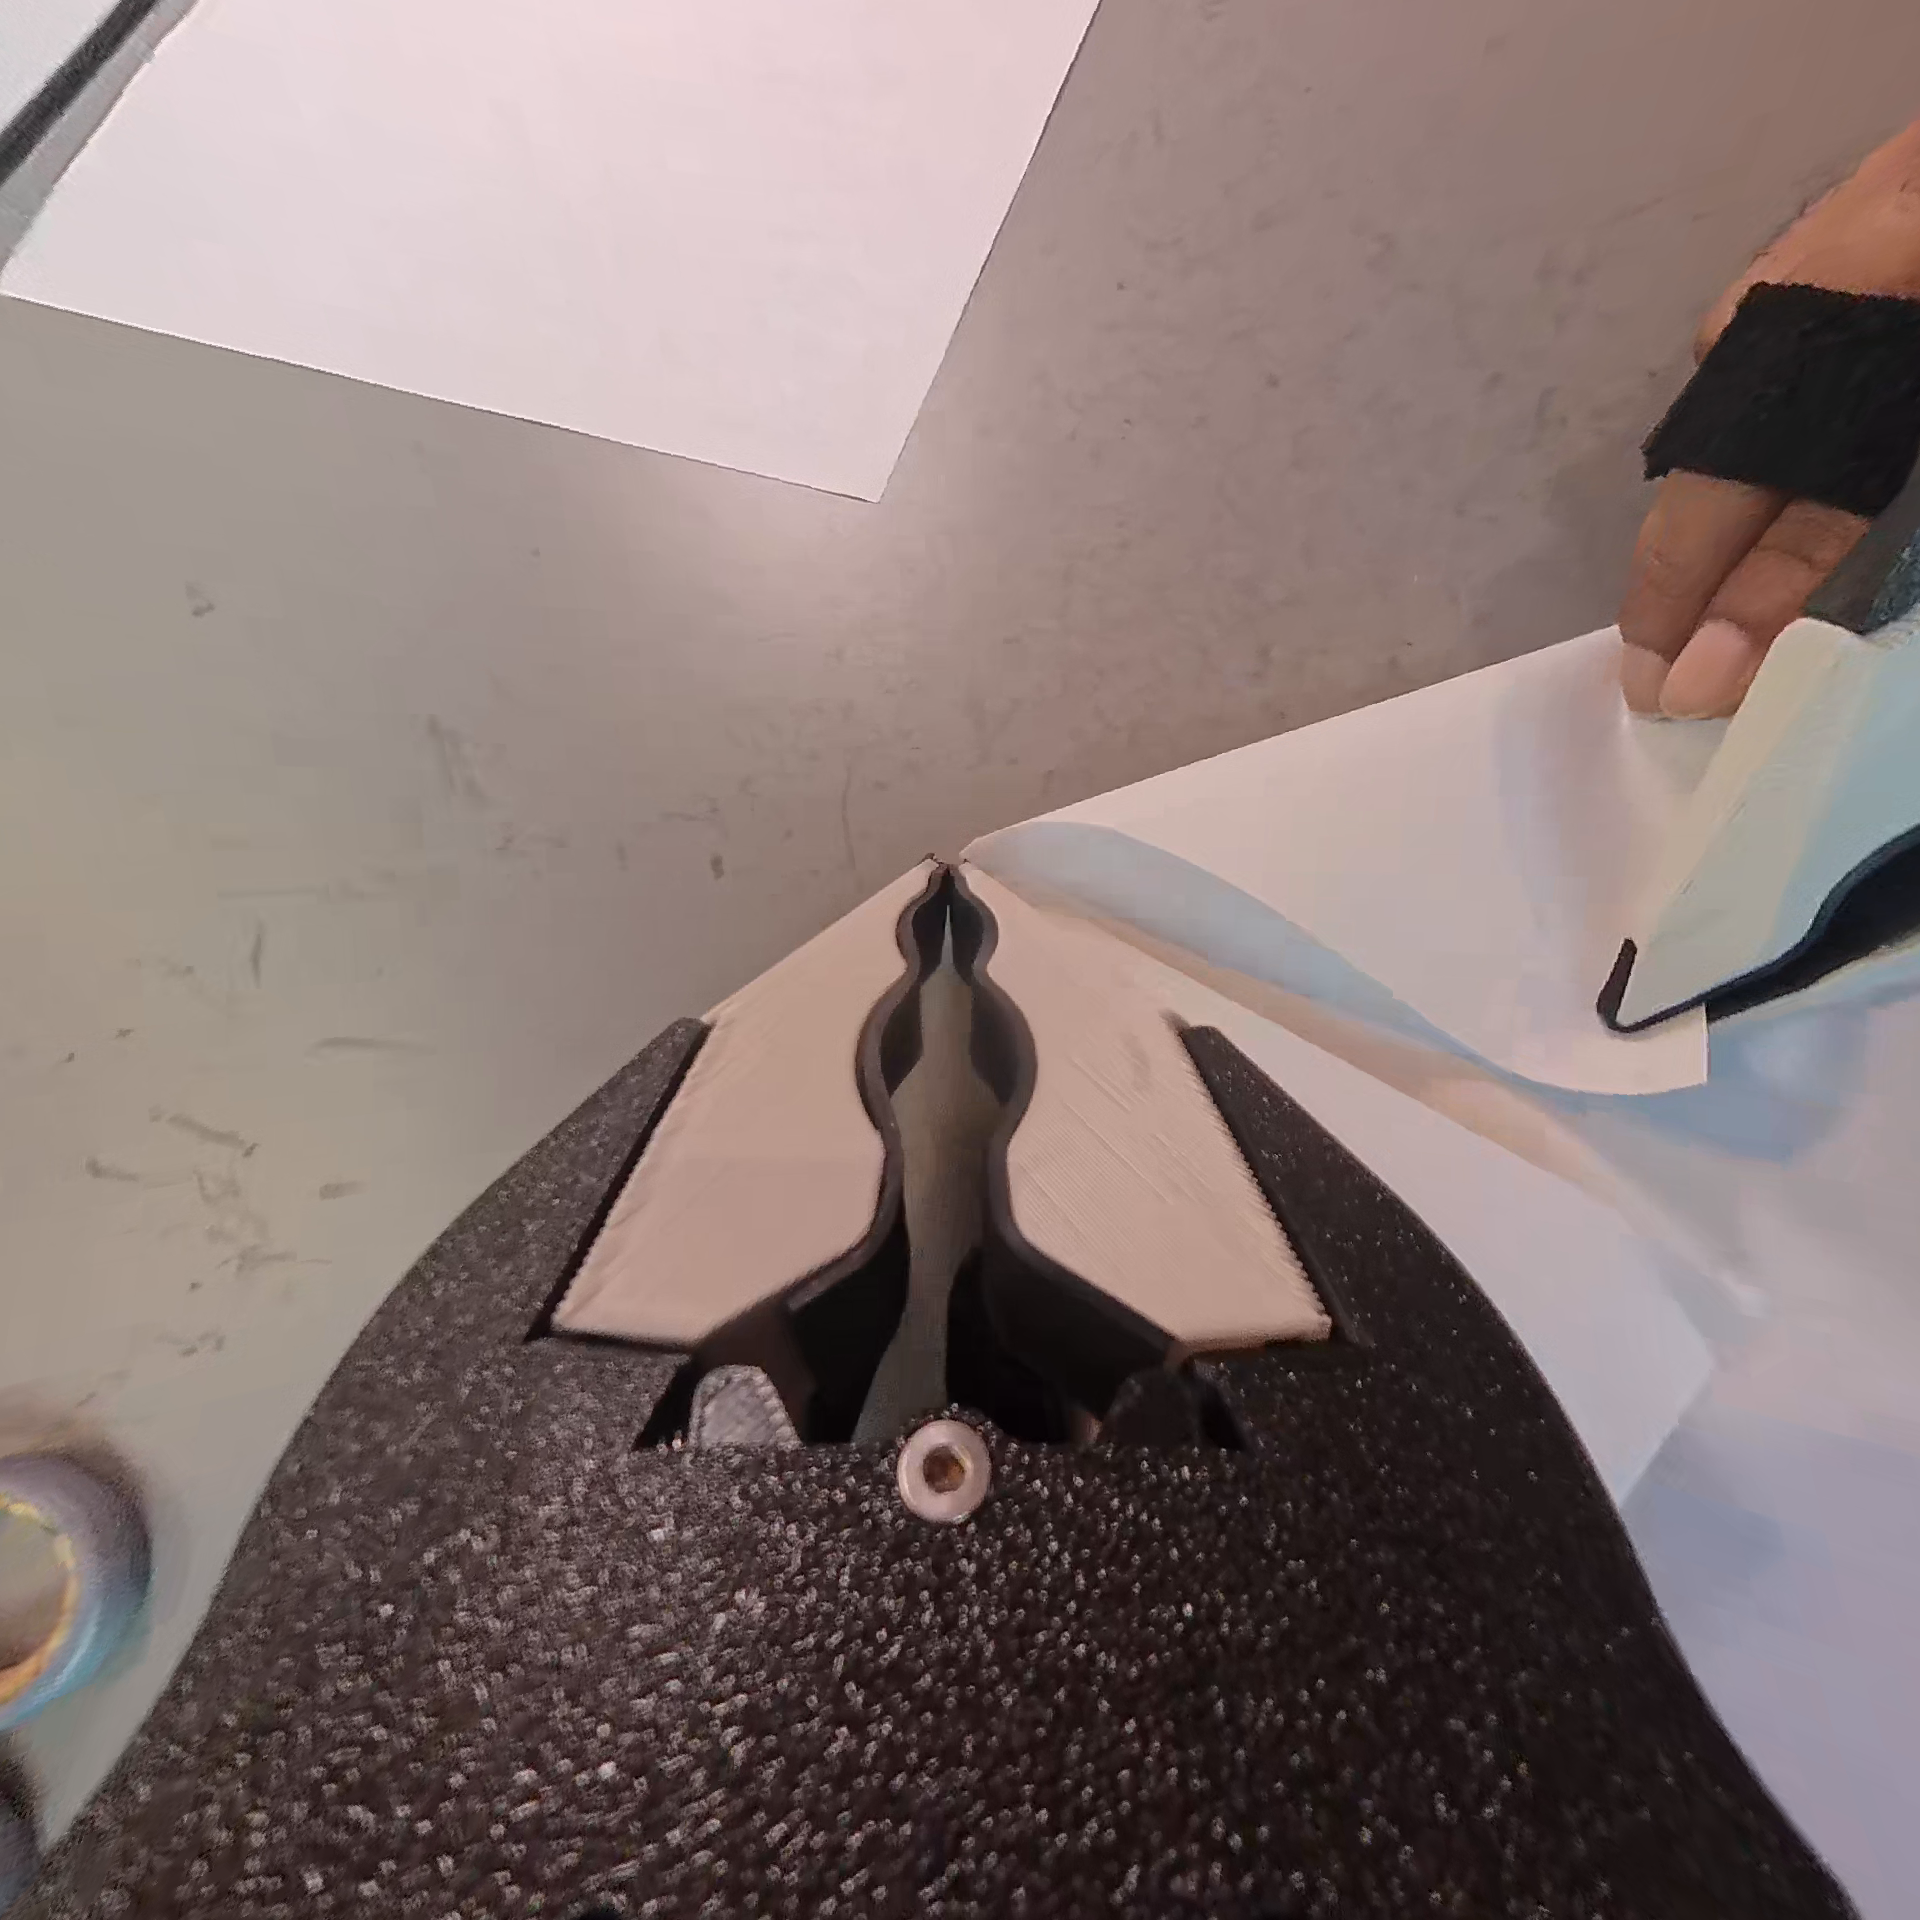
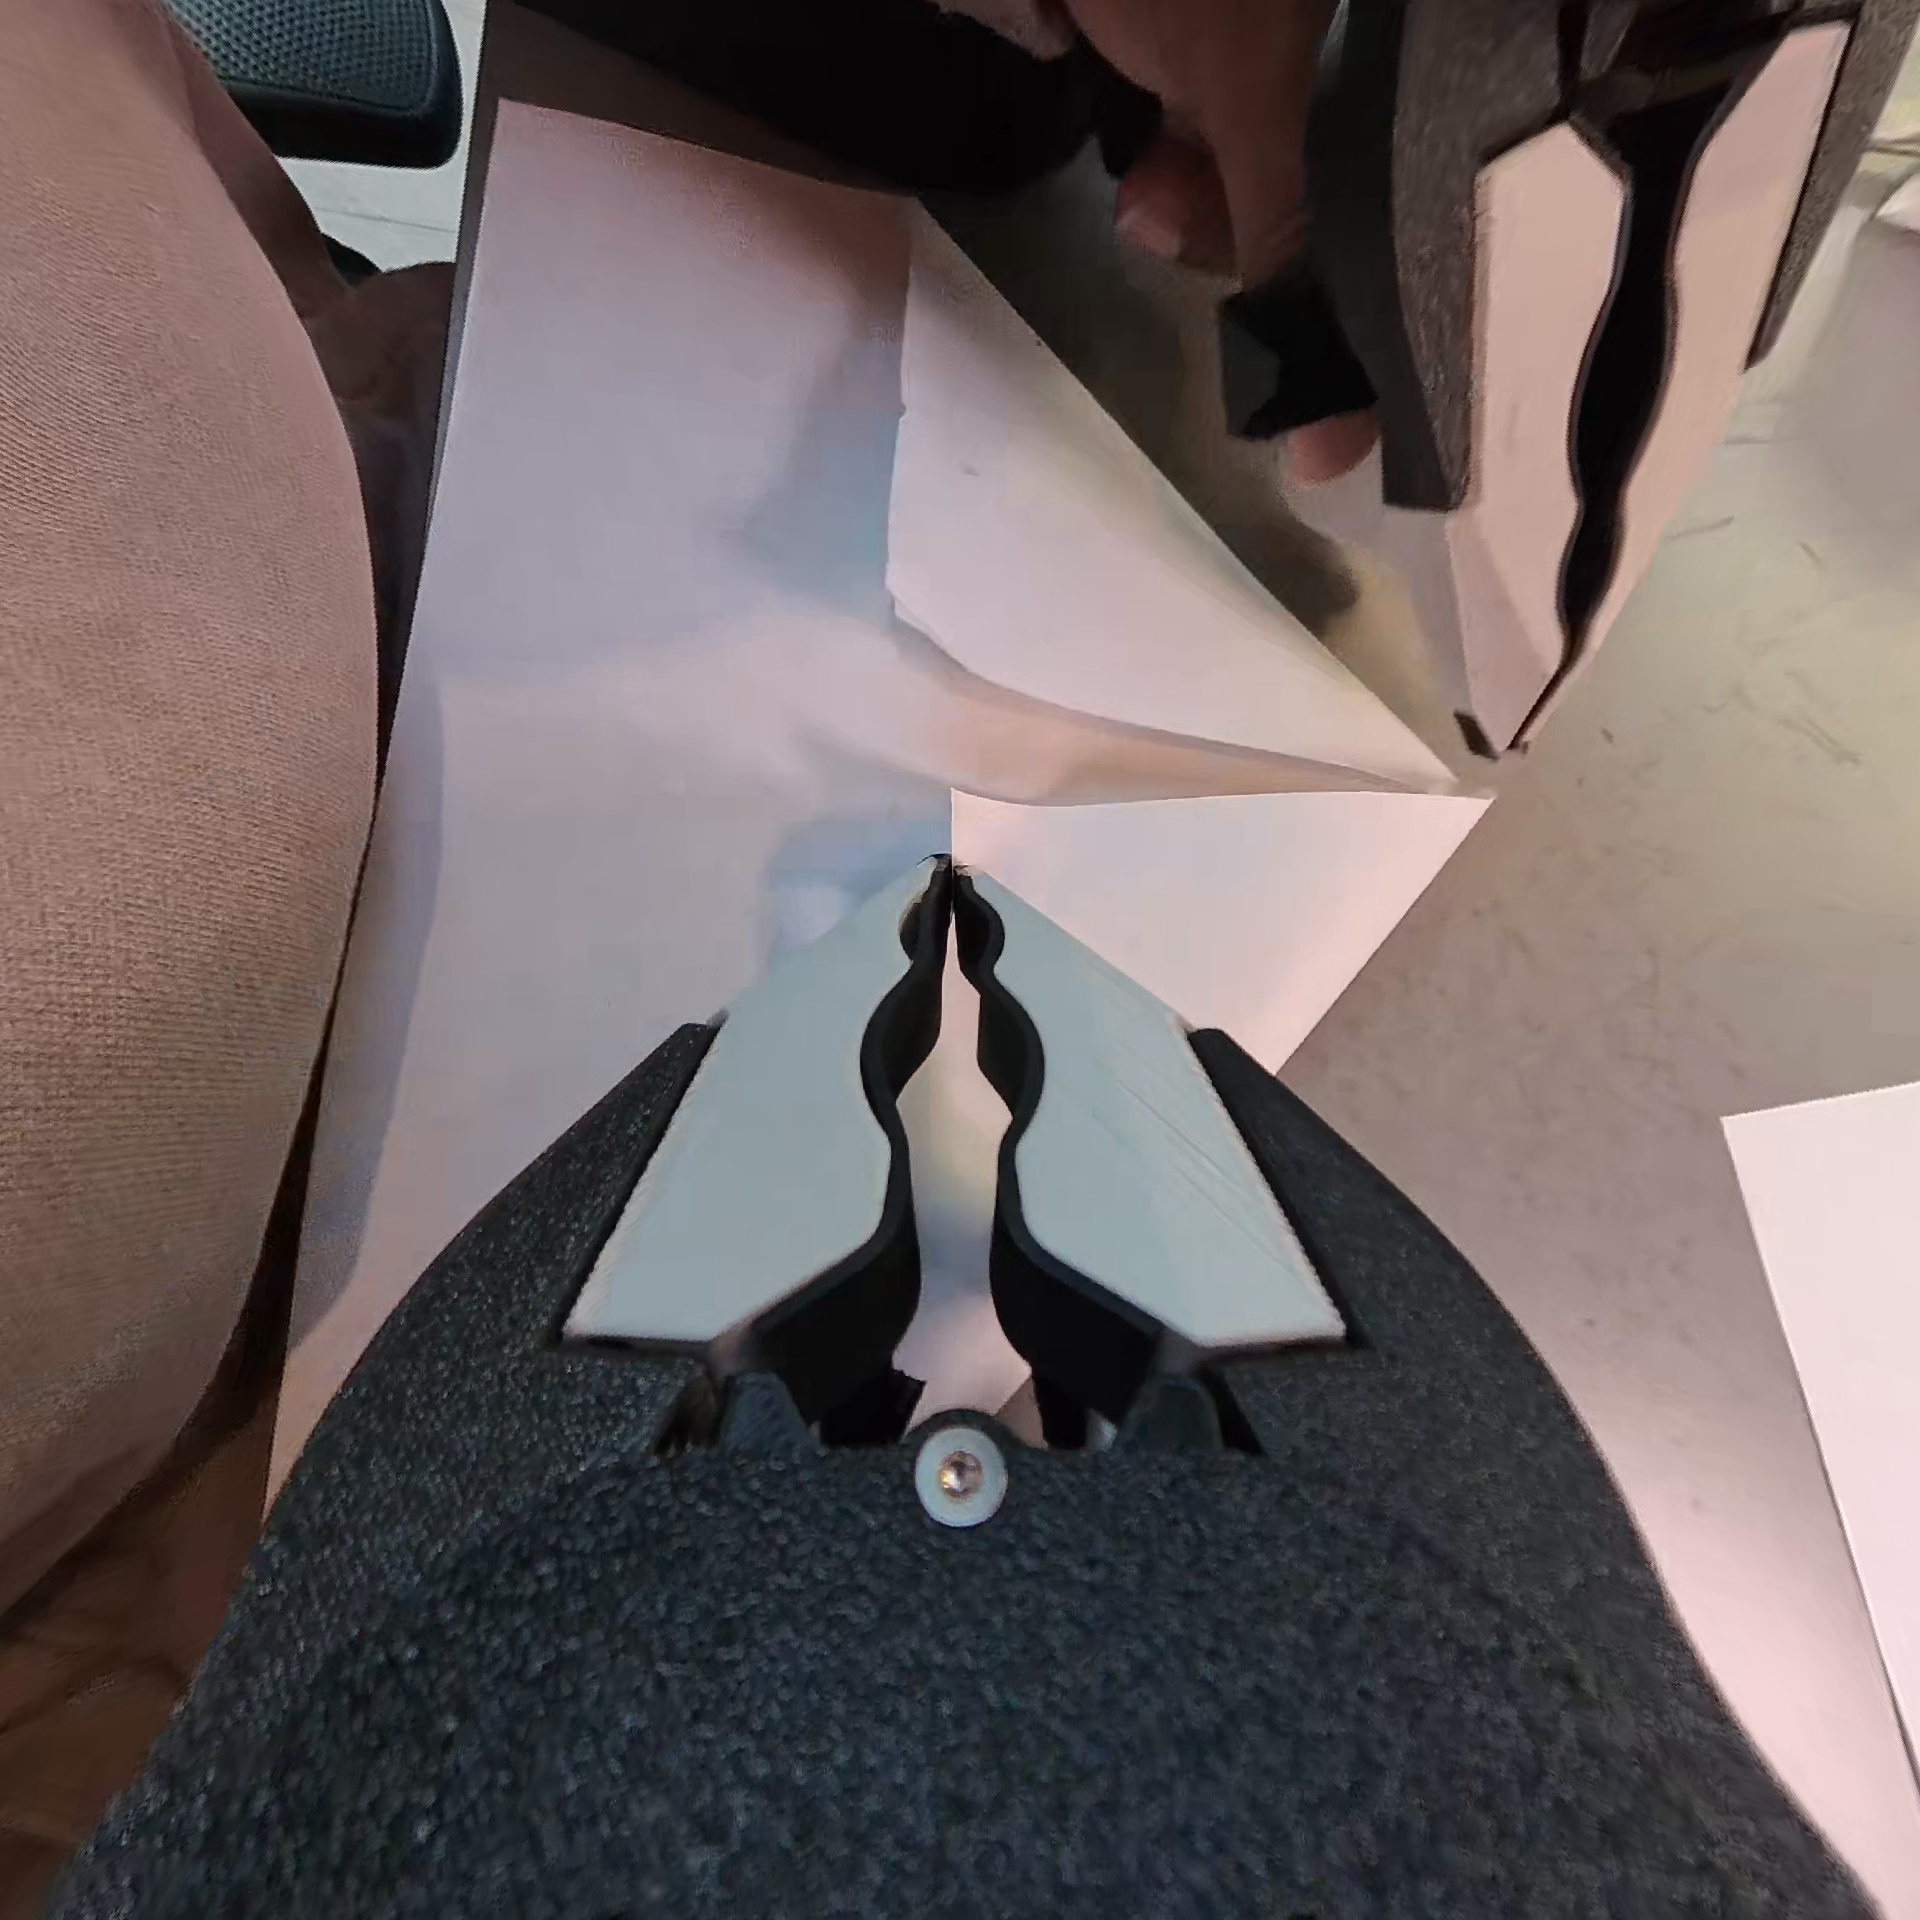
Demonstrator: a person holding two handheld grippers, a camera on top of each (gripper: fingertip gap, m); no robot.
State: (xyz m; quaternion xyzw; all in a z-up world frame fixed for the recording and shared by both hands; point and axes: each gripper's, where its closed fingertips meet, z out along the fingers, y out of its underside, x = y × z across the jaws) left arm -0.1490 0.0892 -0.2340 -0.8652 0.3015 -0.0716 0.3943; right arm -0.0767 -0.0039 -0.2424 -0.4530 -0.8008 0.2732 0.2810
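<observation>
On the grey tabletop (image 1: pixel 520 831), left tongs (image 1: pixel 943 871) and right tongs (image 2: pixel 948 864) each pinch a corner of a thin white paper sheet (image 2: pixel 644 582); it looks light, floppy, tear-prone, best gripped at edges.

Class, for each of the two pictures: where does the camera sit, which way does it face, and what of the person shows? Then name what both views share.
Left wrist view: on the left gripper, looking down its shut fingers at the grey table; a strapped hand shows.
Right wrist view: on the right gripper, facing the folded paper sheet; a clothed leg shows.
Shared: the folded sheet, both grippers, the table, the flat spare sheet.
</observation>
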